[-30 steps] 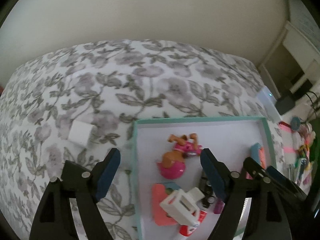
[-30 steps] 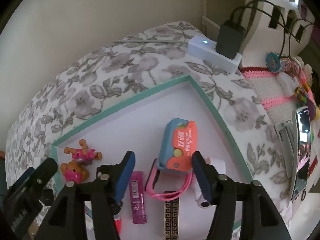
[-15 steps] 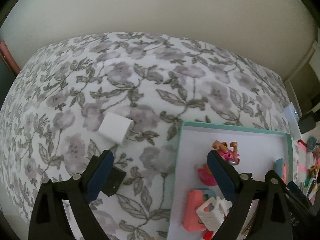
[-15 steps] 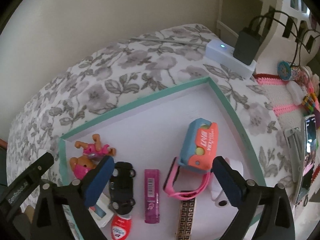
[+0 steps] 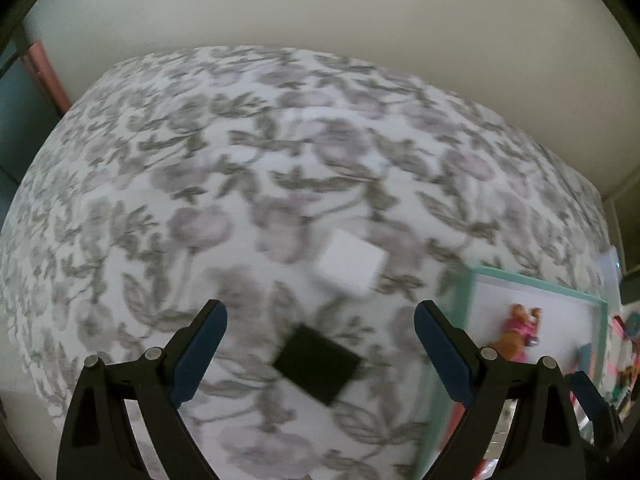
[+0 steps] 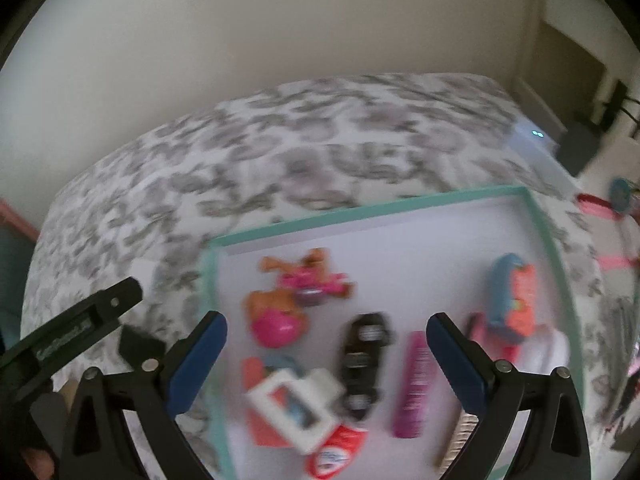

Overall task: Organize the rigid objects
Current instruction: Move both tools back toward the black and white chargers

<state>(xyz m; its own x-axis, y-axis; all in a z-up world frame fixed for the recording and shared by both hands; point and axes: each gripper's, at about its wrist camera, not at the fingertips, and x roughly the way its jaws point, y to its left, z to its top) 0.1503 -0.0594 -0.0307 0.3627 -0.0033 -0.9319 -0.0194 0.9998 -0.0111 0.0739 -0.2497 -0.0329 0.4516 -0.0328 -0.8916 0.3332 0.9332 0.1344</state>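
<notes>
My left gripper (image 5: pixel 320 344) hangs open above the floral bedspread (image 5: pixel 240 184). A flat black square (image 5: pixel 316 364) lies on the cloth under the gap between its fingers, untouched, and a white block (image 5: pixel 352 266) rests just beyond. My right gripper (image 6: pixel 326 354) is open over the teal-rimmed tray (image 6: pixel 360 216), above a black toy car (image 6: pixel 362 360). The tray also holds a toy dog in pink (image 6: pixel 296 292), a pink tube (image 6: pixel 414 384), a blue and orange toy (image 6: pixel 512 300) and a white framed piece (image 6: pixel 296 404). Both views are blurred.
The tray's left rim (image 5: pixel 466 320) stands just right of my left gripper's right finger. My left gripper (image 6: pixel 80 328) shows at the left of the right wrist view, near the black square (image 6: pixel 140 346). A wall runs behind the bed; a white device (image 6: pixel 534 140) and clutter lie far right.
Both grippers have slid left and rolled, and their jaws have widened. The left one left the tray and now hangs over the black square; the right one moved from the blue and orange toy to the car.
</notes>
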